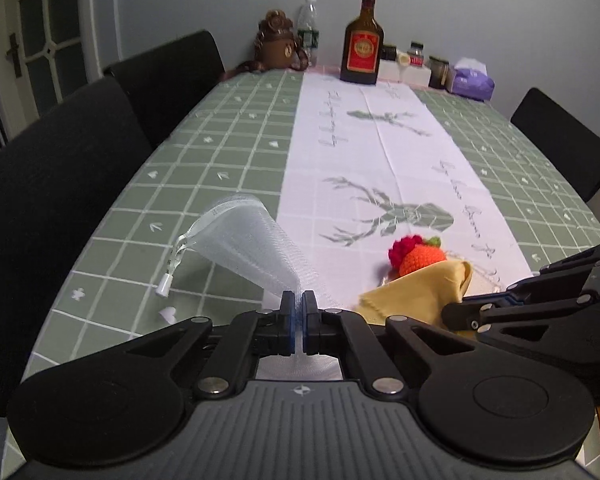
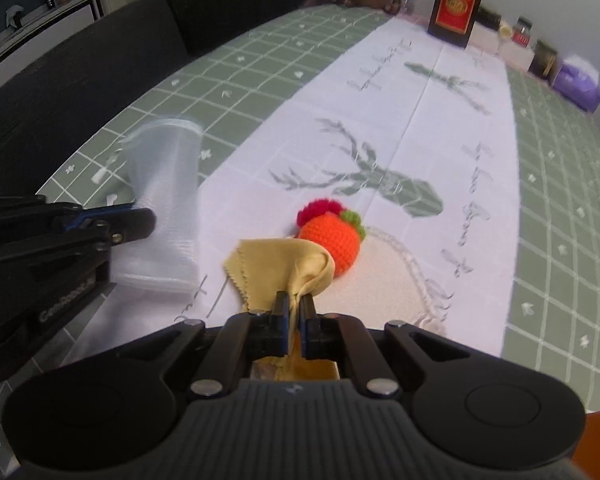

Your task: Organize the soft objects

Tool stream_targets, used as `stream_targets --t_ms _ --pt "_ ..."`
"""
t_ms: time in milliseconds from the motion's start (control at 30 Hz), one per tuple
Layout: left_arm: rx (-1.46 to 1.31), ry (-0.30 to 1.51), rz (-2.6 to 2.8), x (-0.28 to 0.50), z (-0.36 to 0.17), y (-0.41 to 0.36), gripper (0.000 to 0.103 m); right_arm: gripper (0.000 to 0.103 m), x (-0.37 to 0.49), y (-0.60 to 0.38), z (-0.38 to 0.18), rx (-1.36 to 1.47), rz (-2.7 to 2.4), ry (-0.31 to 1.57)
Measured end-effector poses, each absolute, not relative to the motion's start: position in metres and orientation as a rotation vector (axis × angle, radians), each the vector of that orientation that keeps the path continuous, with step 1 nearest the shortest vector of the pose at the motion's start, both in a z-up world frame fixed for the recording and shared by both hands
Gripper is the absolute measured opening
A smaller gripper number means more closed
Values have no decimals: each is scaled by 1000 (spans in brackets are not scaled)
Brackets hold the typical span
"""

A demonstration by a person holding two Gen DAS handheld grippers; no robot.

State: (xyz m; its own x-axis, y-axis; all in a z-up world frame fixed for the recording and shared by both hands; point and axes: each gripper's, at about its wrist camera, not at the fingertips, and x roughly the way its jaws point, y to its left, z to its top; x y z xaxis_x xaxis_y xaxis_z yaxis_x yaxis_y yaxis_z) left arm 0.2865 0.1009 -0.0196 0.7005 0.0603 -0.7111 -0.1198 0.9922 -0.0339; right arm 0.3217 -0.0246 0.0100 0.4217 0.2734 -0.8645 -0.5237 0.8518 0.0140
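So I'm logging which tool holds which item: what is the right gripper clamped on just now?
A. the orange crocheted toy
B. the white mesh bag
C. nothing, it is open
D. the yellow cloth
D: in the right wrist view the right gripper has its jaws pinched on a bunched fold of the yellow cloth, while the mesh bag is in the left gripper and the orange crocheted toy lies free on the table.

The desk wears a sage-green cloth checked with white lines and tiny white motifs; down its middle runs a white runner printed with grey-green stags and script. The mesh bag is translucent white, the cloth pale yellow, the crocheted ball orange with red and green tufts
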Motion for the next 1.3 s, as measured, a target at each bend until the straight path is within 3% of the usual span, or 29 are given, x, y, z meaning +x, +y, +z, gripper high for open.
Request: stream_targets --t_ms 533,1300 --pt "-78 558 54 185 50 69 3 2 212 -66 100 -222 471 734" --pt "-82 633 -191 66 8 19 3 3 19 -149 63 -81 358 643"
